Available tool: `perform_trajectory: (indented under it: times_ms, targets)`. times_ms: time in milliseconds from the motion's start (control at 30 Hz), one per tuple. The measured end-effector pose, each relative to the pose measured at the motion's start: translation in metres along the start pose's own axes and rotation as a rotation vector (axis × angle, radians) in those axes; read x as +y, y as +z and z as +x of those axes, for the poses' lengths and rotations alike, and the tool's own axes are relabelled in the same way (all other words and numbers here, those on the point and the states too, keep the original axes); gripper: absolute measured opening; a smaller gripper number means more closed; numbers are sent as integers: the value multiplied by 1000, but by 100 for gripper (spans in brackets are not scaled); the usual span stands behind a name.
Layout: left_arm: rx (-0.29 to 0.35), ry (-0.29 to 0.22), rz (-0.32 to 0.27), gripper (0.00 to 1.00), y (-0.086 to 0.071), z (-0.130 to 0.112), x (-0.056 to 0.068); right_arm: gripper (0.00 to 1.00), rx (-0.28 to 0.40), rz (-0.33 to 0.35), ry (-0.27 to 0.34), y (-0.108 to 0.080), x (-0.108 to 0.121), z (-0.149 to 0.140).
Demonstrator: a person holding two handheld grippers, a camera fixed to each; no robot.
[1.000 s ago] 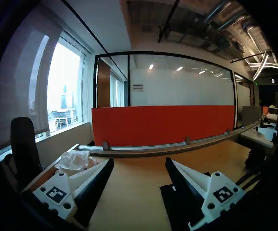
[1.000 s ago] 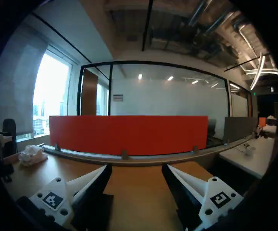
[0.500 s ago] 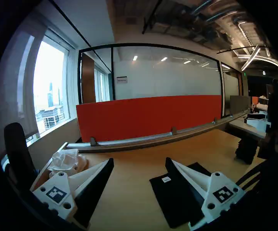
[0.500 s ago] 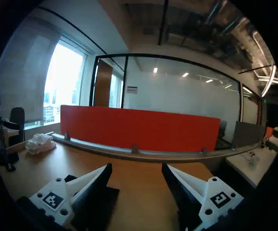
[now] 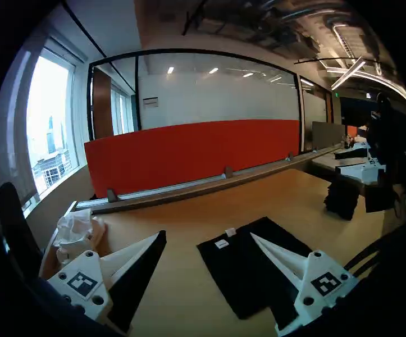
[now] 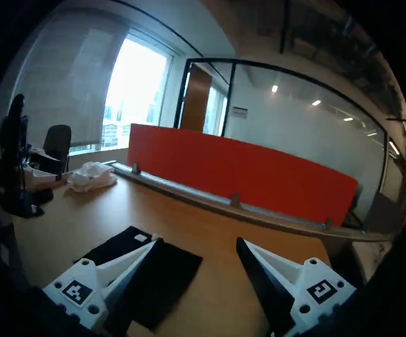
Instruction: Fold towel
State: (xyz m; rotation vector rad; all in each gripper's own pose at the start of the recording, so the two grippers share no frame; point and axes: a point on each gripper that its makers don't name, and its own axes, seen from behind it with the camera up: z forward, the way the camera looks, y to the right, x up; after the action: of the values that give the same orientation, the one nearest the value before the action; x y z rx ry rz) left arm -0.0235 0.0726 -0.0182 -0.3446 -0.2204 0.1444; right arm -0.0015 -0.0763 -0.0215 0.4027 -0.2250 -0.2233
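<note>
Flat black towel (image 5: pixel 242 269) (white tags) on worktop (image 5: pixel 186 281) before red divider (image 5: pixel 191 151); left hand-held gripper (image 5: pixel 207 236), right hand-held gripper (image 6: pixel 198 240) spread.

Both views low above the desk (image 5: pixel 203 213), facing the orange partition (image 5: pixel 191 151), sharing the black towel (image 5: pixel 231 275)

A wooden bench (image 5: pixel 186 275) ran up to an orange partition (image 5: pixel 191 149) along its far edge. A crumpled white bundle (image 5: pixel 74 229) lay near the window (image 5: pixel 45 135). A dark stack (image 5: pixel 342 197) sat toward the opposite end, before a glass wall (image 5: pixel 219 90).
</note>
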Motion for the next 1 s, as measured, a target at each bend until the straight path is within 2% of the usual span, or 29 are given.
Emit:
perform_trajectory:
  times_ms: [400, 767, 1000]
  targets:
    - [-66, 26, -64, 100, 6, -27, 17, 100, -82, 129, -52, 7, -31, -26]
    - [-126, 55, -102, 100, 16, -57, 32, 100, -144, 184, -78, 15, -49, -58]
    - [-182, 45, -140, 100, 21, -86, 45, 100, -190, 203, -63, 20, -58, -86]
